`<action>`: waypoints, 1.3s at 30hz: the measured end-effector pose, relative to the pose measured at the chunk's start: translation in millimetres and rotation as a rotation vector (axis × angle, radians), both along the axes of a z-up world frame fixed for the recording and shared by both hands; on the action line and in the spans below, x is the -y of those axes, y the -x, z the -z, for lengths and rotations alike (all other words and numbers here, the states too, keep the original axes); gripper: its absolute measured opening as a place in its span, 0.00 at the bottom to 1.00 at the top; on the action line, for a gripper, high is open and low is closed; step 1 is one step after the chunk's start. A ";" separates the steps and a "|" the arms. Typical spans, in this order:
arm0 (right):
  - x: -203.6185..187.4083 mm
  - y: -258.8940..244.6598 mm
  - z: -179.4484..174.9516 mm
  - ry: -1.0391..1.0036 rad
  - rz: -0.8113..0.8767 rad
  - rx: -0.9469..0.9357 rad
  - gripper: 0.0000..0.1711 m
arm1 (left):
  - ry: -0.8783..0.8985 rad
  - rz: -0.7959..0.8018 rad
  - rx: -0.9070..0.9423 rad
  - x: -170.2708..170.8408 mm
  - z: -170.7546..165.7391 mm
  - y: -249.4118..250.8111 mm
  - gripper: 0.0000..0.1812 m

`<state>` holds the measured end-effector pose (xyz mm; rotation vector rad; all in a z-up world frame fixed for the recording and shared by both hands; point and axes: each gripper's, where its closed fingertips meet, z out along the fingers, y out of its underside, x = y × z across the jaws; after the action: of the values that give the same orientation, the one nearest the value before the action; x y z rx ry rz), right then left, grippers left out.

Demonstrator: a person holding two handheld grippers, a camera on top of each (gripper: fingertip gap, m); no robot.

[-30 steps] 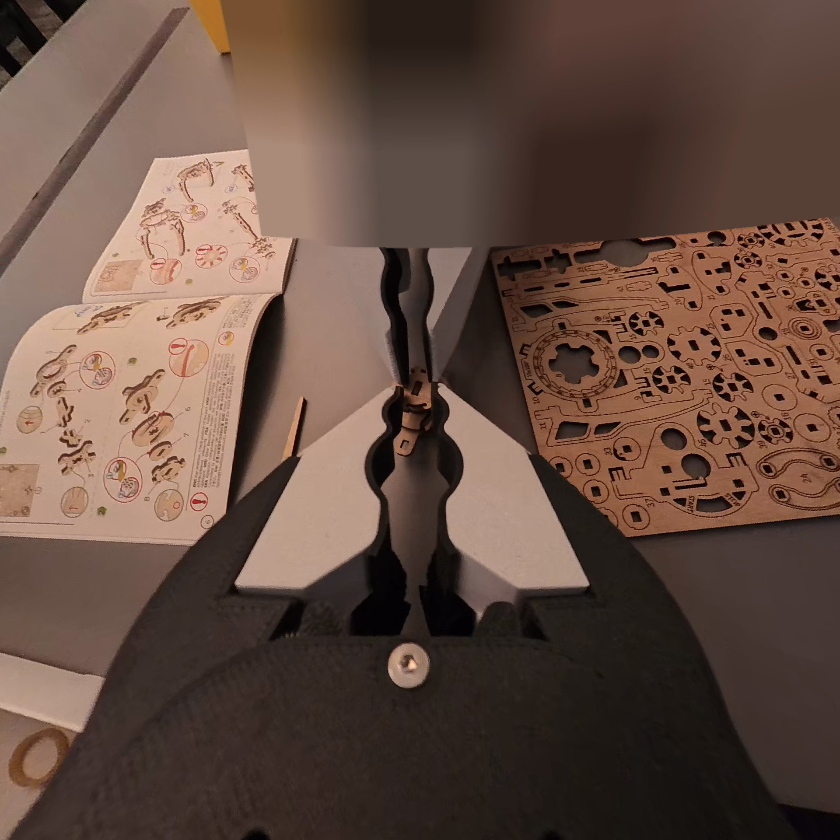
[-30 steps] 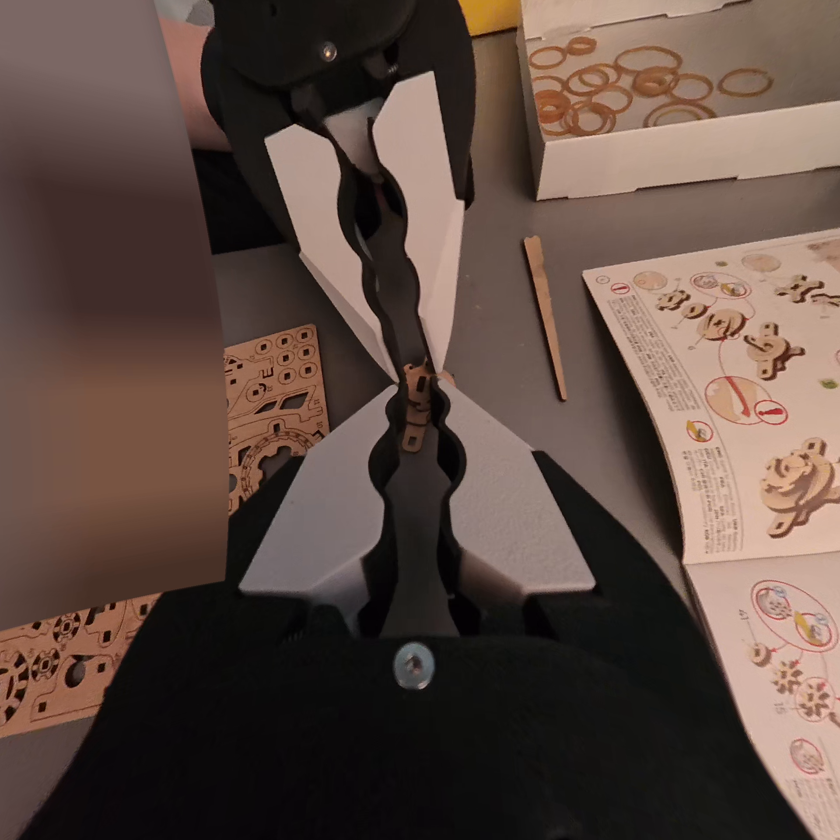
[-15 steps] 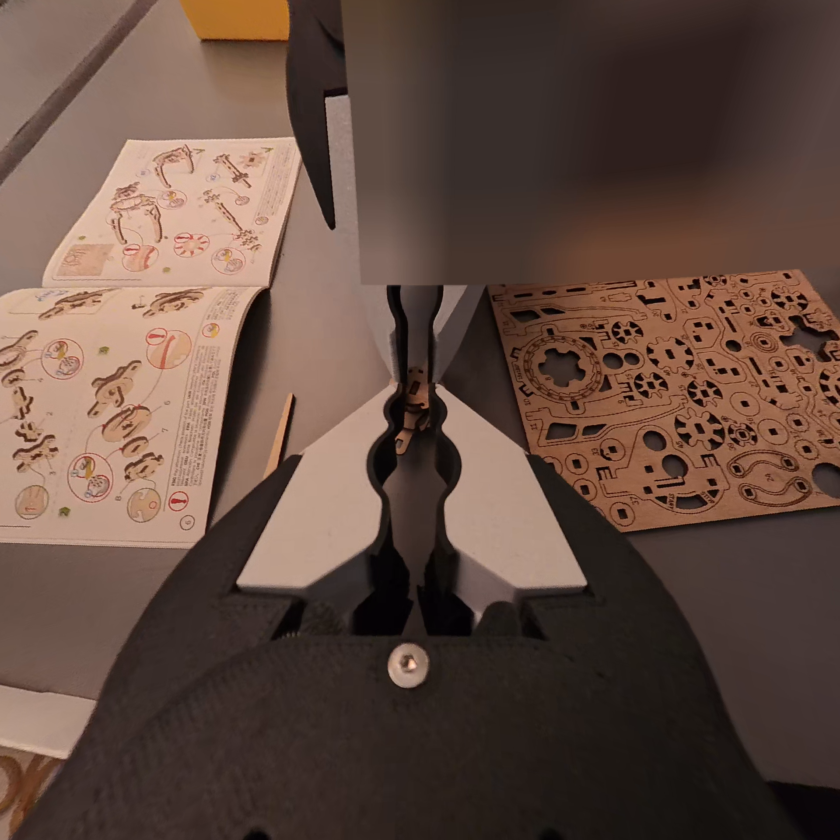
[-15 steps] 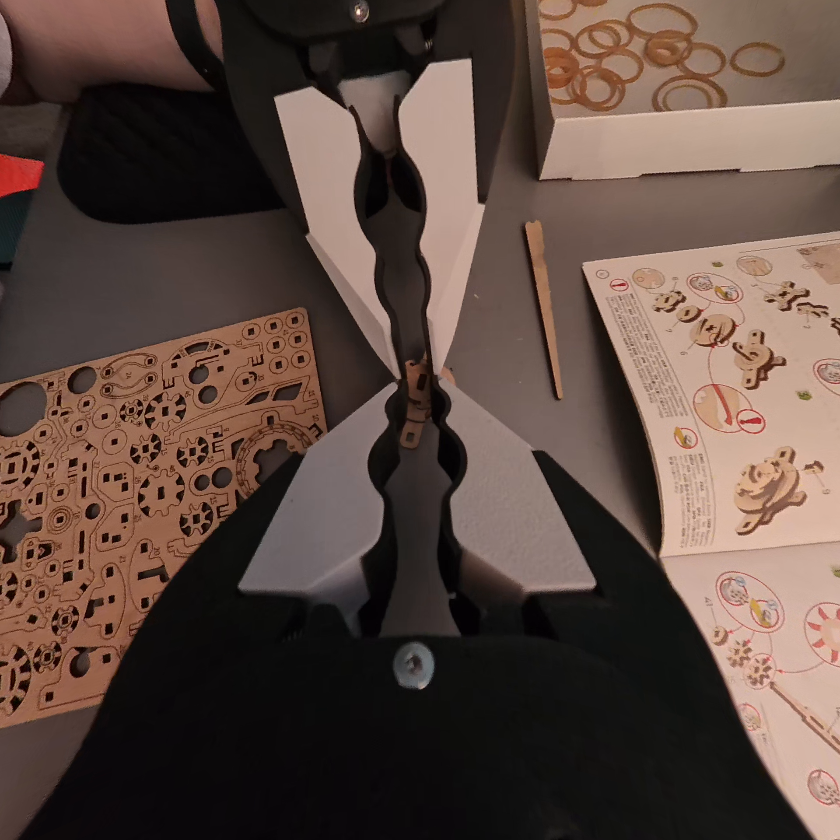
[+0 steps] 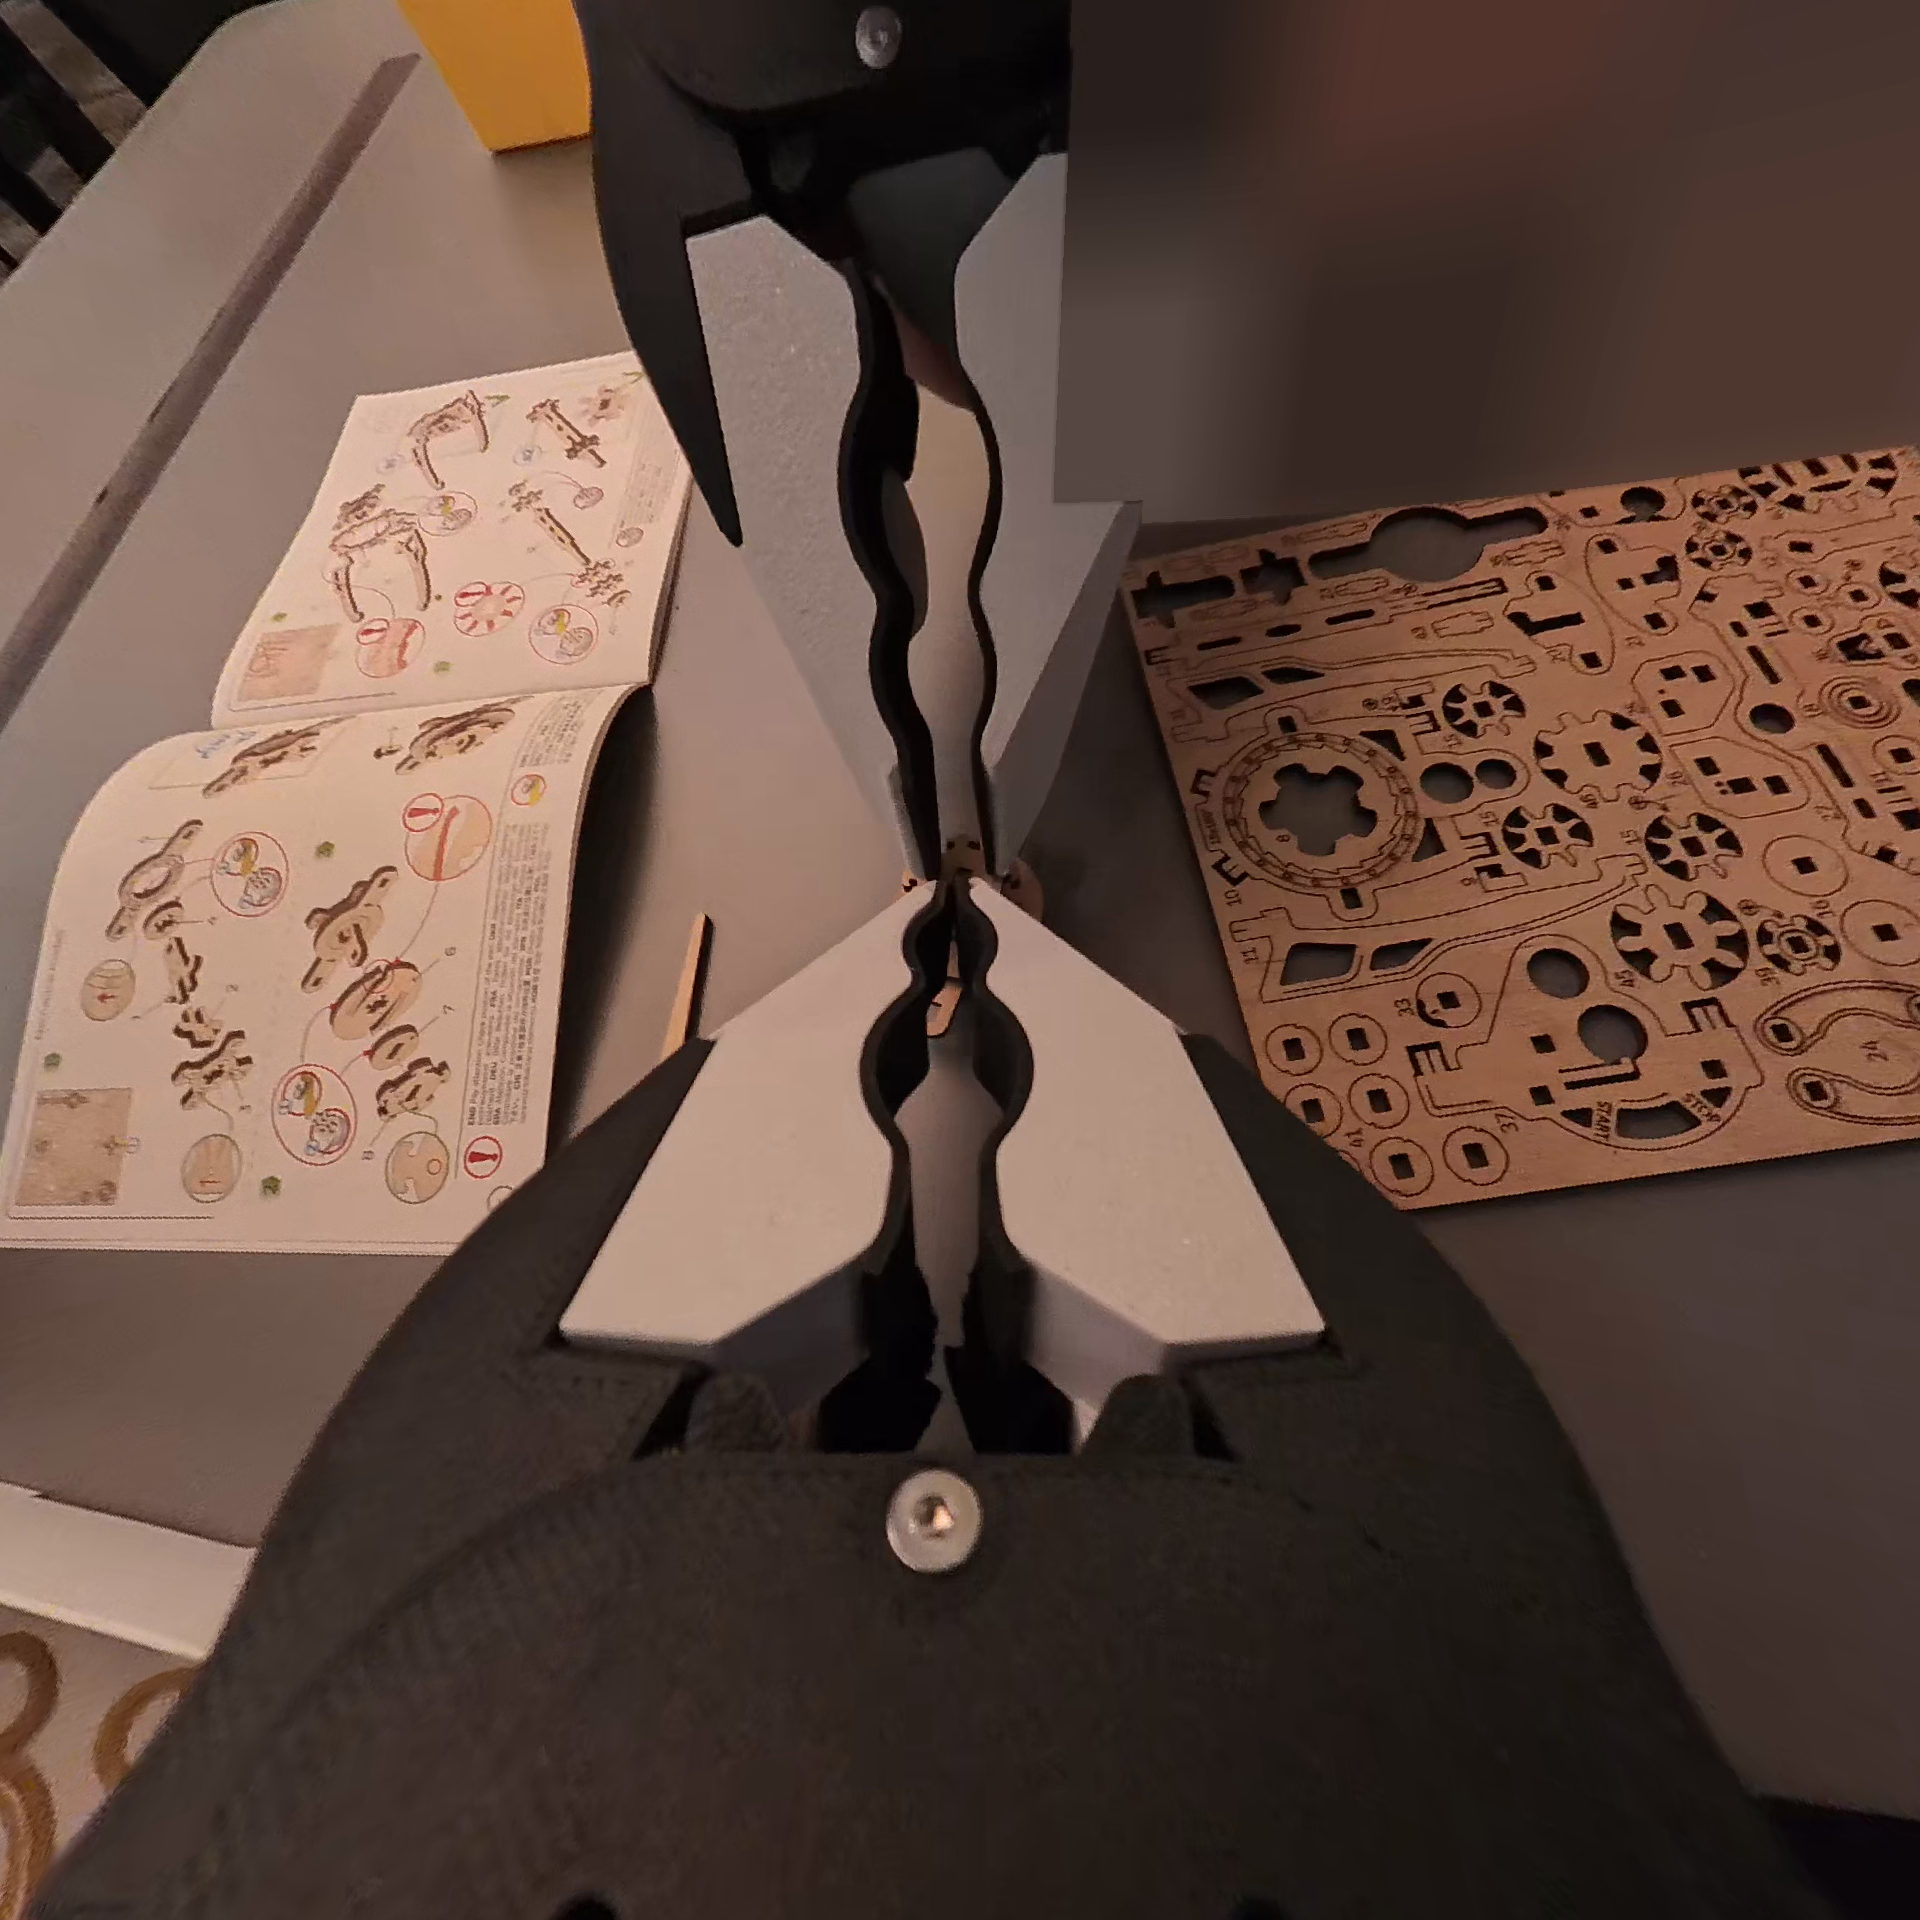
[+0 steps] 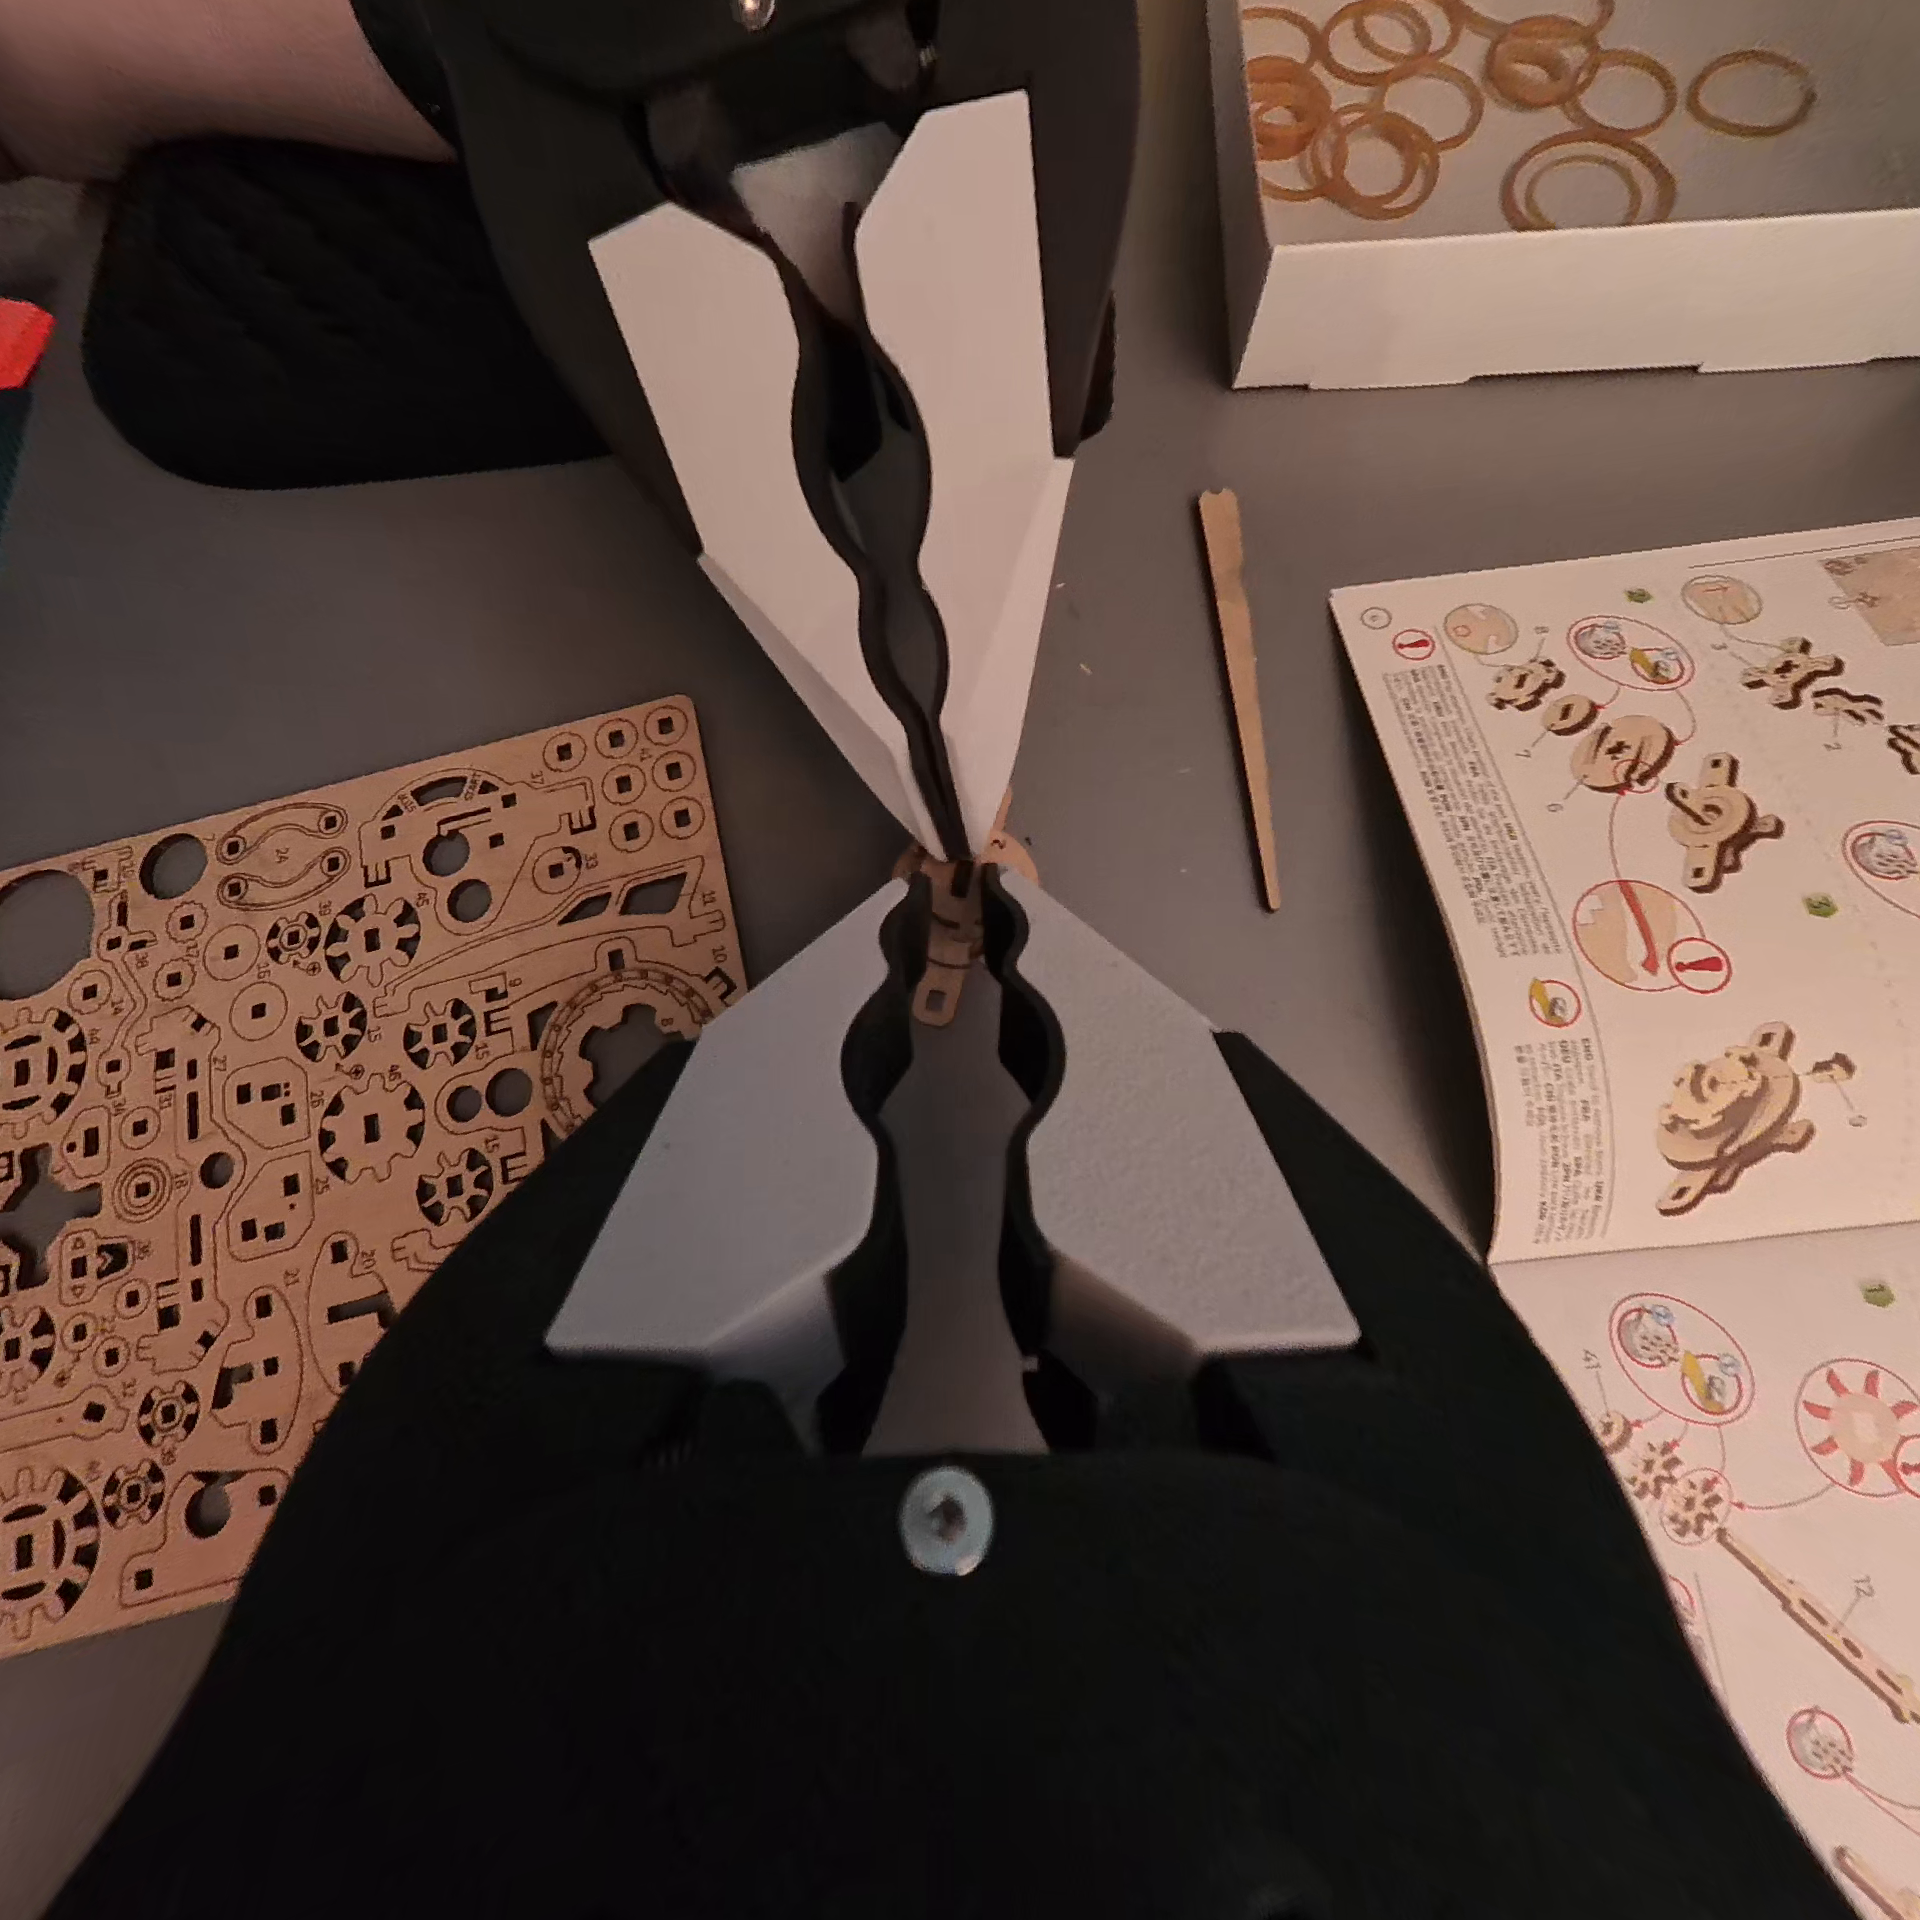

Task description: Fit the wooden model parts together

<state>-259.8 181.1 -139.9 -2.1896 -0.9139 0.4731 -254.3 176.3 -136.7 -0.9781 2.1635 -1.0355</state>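
Both grippers meet tip to tip above the grey table, each shut on a small wooden model part. In the left wrist view my left gripper (image 5: 951, 894) pinches a thin wooden piece (image 5: 943, 1013), and the right gripper (image 5: 951, 831) comes in from above with a small round part (image 5: 1023, 883) at its tips. In the right wrist view my right gripper (image 6: 951, 883) holds a small wooden part (image 6: 948, 961) with a tab hanging between its fingers; the left gripper (image 6: 945, 831) touches it from the far side. The parts touch at the tips.
A laser-cut wooden parts sheet (image 5: 1558, 831) lies on one side, also seen in the right wrist view (image 6: 312, 1039). An open instruction booklet (image 5: 343, 883) lies on the other side. A thin wooden stick (image 6: 1236, 696) lies between. A white box (image 6: 1558, 281) holds rubber bands. A dark pad (image 6: 312, 312) lies at the back. Less than 4 cm separates the two grippers' tips.
Both grippers stayed shut and tip to tip. They rose and tilted together, so the table things shifted in both views and more of the opposite gripper shows.
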 end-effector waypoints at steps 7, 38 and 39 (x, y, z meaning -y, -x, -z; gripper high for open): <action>0.0 -0.1 0.2 0.014 -0.003 0.063 0.07 | -0.067 0.019 -0.011 0.9 0.3 0.7 0.01; -2.2 1.3 1.0 0.199 -0.038 0.216 0.07 | -0.101 0.016 -0.032 -3.1 1.2 1.5 0.00; -2.2 1.3 1.1 0.200 -0.037 0.214 0.06 | -0.080 0.018 -0.051 -2.8 1.0 2.2 0.01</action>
<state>-261.1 183.3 -141.0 -2.4441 -1.0611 0.3649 -256.5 179.1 -137.7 -0.9596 2.2403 -0.9345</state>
